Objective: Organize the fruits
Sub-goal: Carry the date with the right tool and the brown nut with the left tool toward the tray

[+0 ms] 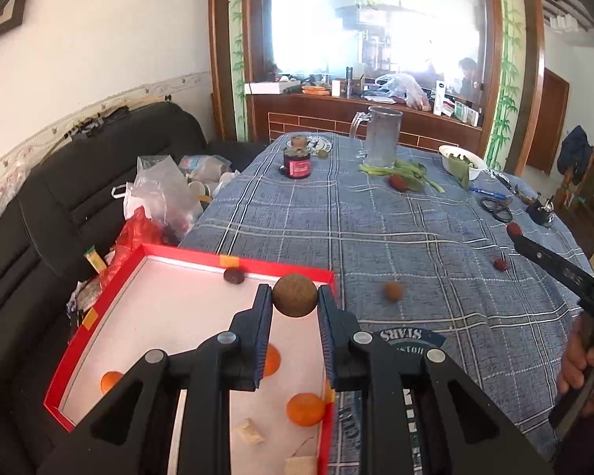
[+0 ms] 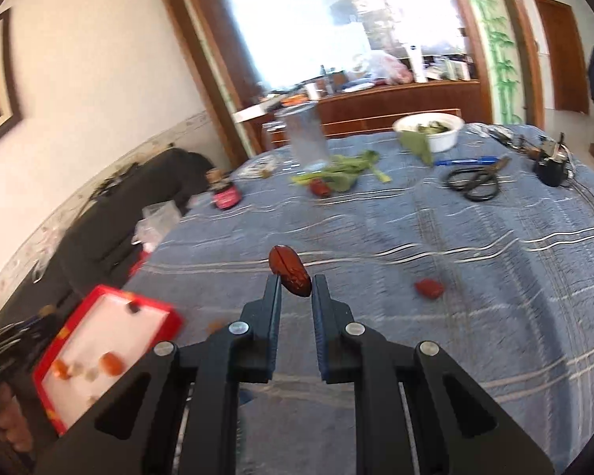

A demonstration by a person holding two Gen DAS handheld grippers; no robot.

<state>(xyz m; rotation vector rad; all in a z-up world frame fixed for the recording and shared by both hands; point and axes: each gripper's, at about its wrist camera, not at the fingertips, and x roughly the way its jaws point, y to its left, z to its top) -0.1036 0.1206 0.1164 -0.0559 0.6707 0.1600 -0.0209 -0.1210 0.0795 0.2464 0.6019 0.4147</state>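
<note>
My left gripper point(image 1: 295, 297) is shut on a round brown fruit point(image 1: 295, 295) and holds it above the red box point(image 1: 202, 257). Inside the white-floored box lie a dark red date point(image 1: 233, 276) at the far wall and three oranges point(image 1: 305, 409). My right gripper point(image 2: 296, 282) is shut on a red date point(image 2: 289, 271), raised over the blue plaid tablecloth point(image 2: 455, 257). Another red date point(image 2: 429, 288) lies on the cloth to its right. A small brown fruit point(image 1: 392, 291) and a red date point(image 1: 501, 264) rest on the cloth beyond the box.
A glass mug point(image 1: 380, 136), a red-labelled jar point(image 1: 297, 162), green leaves with a red fruit point(image 1: 398, 182), a white bowl point(image 2: 431, 128), scissors point(image 2: 475, 180) and a pen point(image 2: 463, 161) crowd the far table. A black sofa point(image 1: 79, 182) with plastic bags sits left.
</note>
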